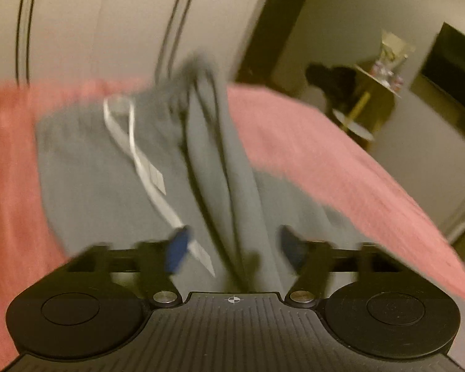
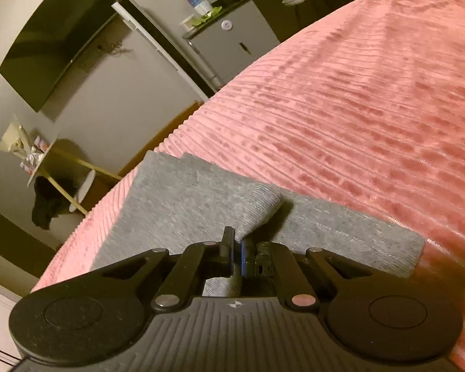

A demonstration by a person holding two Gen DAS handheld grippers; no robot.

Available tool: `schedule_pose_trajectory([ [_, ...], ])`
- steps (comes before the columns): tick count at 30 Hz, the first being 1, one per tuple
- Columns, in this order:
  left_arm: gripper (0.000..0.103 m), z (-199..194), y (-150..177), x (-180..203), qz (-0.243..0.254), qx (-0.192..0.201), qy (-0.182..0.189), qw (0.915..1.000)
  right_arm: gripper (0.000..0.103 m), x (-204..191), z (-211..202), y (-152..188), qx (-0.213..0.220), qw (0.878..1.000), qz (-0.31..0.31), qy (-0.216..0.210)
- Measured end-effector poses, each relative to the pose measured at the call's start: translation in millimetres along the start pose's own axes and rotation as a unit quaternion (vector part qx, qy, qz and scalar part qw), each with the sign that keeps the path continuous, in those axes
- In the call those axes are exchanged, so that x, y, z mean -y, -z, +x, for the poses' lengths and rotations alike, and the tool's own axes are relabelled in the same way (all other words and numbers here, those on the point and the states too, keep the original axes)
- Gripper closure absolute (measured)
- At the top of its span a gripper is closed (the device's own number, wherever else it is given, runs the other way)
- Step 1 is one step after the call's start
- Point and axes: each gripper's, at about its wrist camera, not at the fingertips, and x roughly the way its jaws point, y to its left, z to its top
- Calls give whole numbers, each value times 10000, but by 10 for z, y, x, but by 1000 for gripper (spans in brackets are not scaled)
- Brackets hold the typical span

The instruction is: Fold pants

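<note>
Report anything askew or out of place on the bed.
The grey knit pants lie rumpled on the pink ribbed bedspread, a raised ridge down the middle; their white drawstring trails loose.

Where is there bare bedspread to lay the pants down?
Right wrist view: wide bare pink bedspread beyond the grey pants the right gripper pinches. Left wrist view: bare strips on either side of the pants; crowded in the middle, where bunched folds and the white drawstring lie before the open left gripper.

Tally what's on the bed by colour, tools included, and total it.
Grey: 1, the pants
White: 1, the drawstring on them
Pink: 1, the bedspread
Black: 2, the left tool and the right tool
Total: 5
</note>
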Motion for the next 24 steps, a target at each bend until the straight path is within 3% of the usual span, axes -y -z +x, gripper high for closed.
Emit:
schedule_pose_trajectory([
  [4,14,407,-502,202,441,268,-438,9977,95,-63,28,57,25,9998,-160,72],
  [6,14,675,-613,346,804,161,-794,9935,95,-87,45,71,44,9997,-230,111],
  [9,20,987,-635,444,1084,-151,-1414,9839,95,-85,58,70,46,9997,-233,101],
  [10,28,1028,-609,437,1092,-227,-1484,9826,95,-82,62,64,40,9997,-214,93],
  [11,38,1056,-586,428,1128,-315,-1388,9834,95,-79,61,61,41,9998,-189,84],
  [13,92,1028,-547,365,1147,-372,-1112,9865,95,-81,64,62,52,9998,-184,77],
  [17,94,807,-538,117,671,-131,-918,9934,95,-74,73,47,41,9999,-142,56],
  [20,95,440,-574,-224,-84,355,-471,9982,95,-29,62,19,-20,10000,36,-28],
  [22,95,169,-532,-464,-560,623,-271,9961,95,-11,57,7,-54,9999,112,-61],
  [24,94,-47,-414,-697,-810,694,-315,9938,95,-21,51,11,-49,9999,104,-44],
])
